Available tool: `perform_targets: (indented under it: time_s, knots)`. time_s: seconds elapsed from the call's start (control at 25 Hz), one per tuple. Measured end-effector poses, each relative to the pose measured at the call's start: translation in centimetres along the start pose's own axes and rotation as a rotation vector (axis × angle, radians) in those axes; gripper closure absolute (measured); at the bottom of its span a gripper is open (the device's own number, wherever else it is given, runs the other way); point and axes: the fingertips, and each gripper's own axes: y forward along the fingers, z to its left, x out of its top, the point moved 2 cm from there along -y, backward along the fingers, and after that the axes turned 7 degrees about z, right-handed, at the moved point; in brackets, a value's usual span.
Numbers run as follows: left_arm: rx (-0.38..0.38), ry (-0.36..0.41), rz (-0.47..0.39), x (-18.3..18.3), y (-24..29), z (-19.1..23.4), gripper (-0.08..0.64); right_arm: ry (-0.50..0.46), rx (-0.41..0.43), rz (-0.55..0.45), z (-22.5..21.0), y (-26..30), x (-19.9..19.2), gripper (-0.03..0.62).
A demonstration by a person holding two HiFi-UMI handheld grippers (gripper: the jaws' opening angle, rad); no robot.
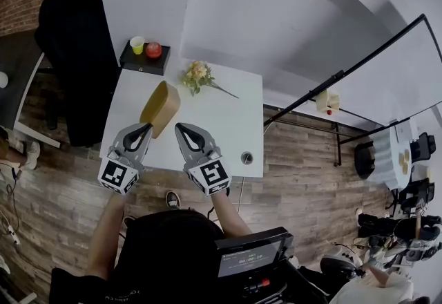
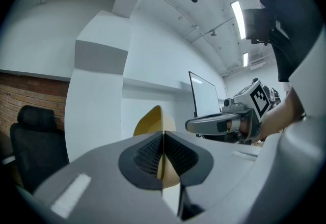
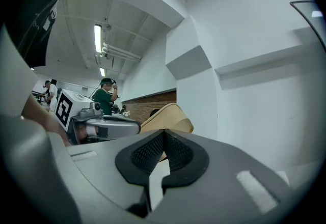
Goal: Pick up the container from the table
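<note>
A tan, bowl-like container [image 1: 162, 106] is tilted on edge above the white table [image 1: 228, 126]. My left gripper [image 1: 143, 131] is shut on its thin rim at the near left. In the left gripper view the yellow wall [image 2: 150, 121] runs straight between the closed pads of that gripper [image 2: 163, 159]. My right gripper [image 1: 181, 130] is shut just right of the container, with nothing visibly pinched. In the right gripper view the container [image 3: 168, 116] rises beyond the closed jaws of that gripper [image 3: 163, 154].
At the table's far left a black tray [image 1: 141, 64] carries a yellow cup [image 1: 137, 45] and a red apple [image 1: 153, 50]. A flower sprig [image 1: 197, 75] lies mid-table, a small round object [image 1: 246, 157] near the front right. A black chair [image 1: 72, 54] stands left.
</note>
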Motion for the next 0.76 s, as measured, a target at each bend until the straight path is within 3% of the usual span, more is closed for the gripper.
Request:
perform_targets:
  time_s: [0.76]
  knots:
    - [-0.016,-0.001,0.046,-2.0,0.2,0.1,0.548,0.024,-0.004,0.035,-0.1,0.4,-1.7,0.58]
